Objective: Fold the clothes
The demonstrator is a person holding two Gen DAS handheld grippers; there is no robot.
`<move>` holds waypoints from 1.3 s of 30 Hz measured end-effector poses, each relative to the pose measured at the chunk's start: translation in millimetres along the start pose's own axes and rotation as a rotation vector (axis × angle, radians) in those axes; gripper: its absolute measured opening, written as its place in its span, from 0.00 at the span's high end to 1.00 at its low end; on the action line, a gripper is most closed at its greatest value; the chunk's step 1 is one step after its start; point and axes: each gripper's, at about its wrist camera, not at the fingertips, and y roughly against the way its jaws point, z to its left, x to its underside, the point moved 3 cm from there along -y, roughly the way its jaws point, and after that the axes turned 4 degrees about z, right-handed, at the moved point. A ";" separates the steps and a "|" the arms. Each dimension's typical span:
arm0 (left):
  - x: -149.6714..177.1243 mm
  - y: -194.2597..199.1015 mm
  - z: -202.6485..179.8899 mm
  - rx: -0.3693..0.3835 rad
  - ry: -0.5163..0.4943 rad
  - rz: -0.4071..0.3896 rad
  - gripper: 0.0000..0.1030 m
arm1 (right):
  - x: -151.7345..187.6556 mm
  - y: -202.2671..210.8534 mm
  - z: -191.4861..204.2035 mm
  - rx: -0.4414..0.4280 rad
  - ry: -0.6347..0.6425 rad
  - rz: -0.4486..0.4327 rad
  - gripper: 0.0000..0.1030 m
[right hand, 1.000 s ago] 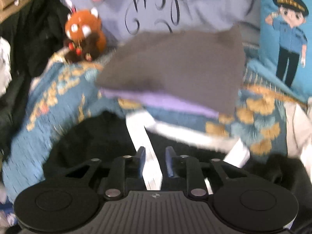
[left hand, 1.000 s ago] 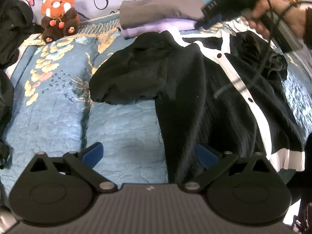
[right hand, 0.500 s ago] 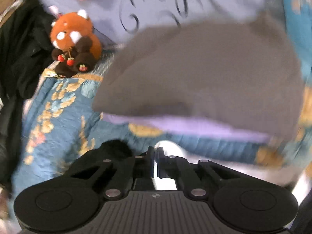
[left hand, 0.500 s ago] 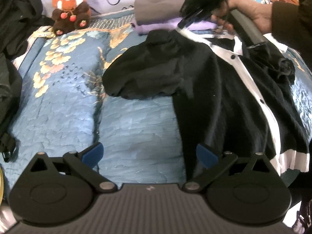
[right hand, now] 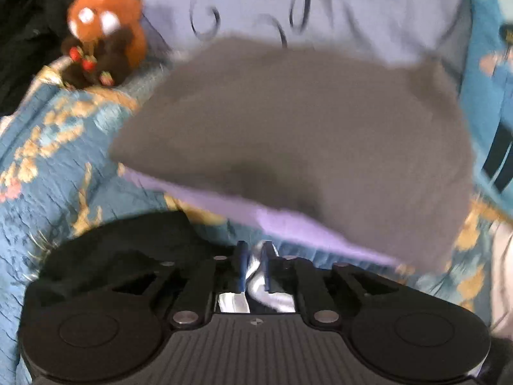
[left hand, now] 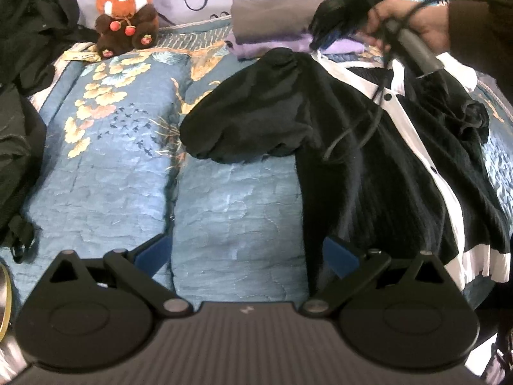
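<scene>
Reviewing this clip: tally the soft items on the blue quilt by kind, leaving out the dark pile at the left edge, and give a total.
Garments being folded: 1, the black cardigan with white trim, its collar pinched in the right gripper.
Folded garments stacked: 2, the grey folded top on the lavender folded top.
Plush toys: 1, the red panda plush.
Total: 4.

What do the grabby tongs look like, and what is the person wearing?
Each tongs has a black ribbed body, two round black discs, silver rivets, black link arms and blue finger pads. The left tongs shows a small pale mark on its body. The right tongs has a grey handle with a black cable looping off it. The person's sleeve is dark.
</scene>
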 end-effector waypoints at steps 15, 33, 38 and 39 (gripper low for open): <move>-1.3 13.8 -22.2 0.026 -0.029 -0.031 0.00 | 85.0 99.2 -119.1 0.191 0.030 -0.078 0.64; -20.1 -0.5 -71.9 0.021 -0.161 0.016 0.00 | 74.6 53.5 -148.6 -0.077 0.287 -0.025 0.64; -18.8 -3.9 -73.8 0.027 -0.167 0.028 0.00 | 87.7 54.1 -153.4 -0.133 0.310 0.009 0.64; -18.5 -4.4 -75.3 0.028 -0.170 0.030 0.00 | 91.8 50.7 -152.1 -0.119 0.342 0.027 0.64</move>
